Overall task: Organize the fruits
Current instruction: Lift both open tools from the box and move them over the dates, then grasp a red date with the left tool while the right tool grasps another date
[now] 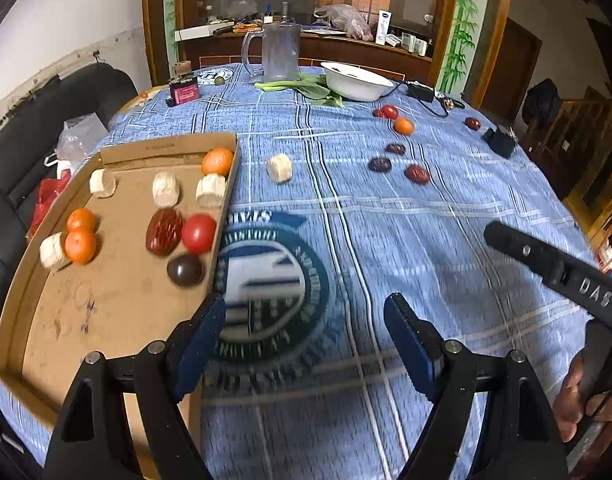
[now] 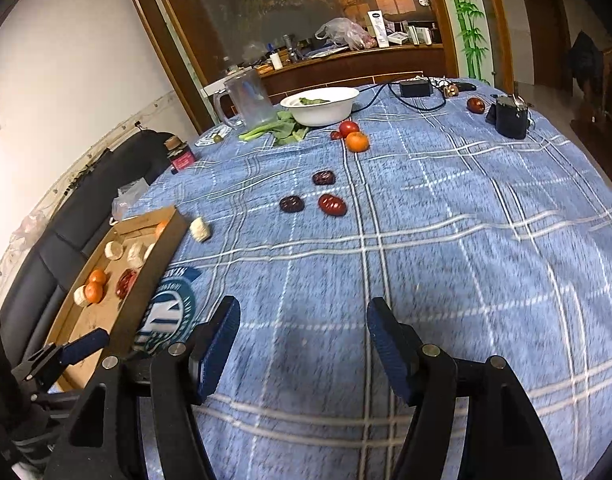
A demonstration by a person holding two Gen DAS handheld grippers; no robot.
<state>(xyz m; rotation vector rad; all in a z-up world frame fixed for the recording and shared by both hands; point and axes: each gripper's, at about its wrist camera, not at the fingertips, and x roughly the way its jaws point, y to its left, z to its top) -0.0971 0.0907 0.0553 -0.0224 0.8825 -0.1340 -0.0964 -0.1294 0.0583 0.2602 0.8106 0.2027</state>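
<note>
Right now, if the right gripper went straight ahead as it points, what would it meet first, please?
Probably bare blue tablecloth; the open right gripper holds nothing. Farther along that line lies a glossy red date, though depth is hard to judge.

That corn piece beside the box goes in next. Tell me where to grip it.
Probably best to grip the corn piece across its kernelled sides, coming from above with the open left gripper. It appears to stand on a cut end just outside the cardboard box.
</note>
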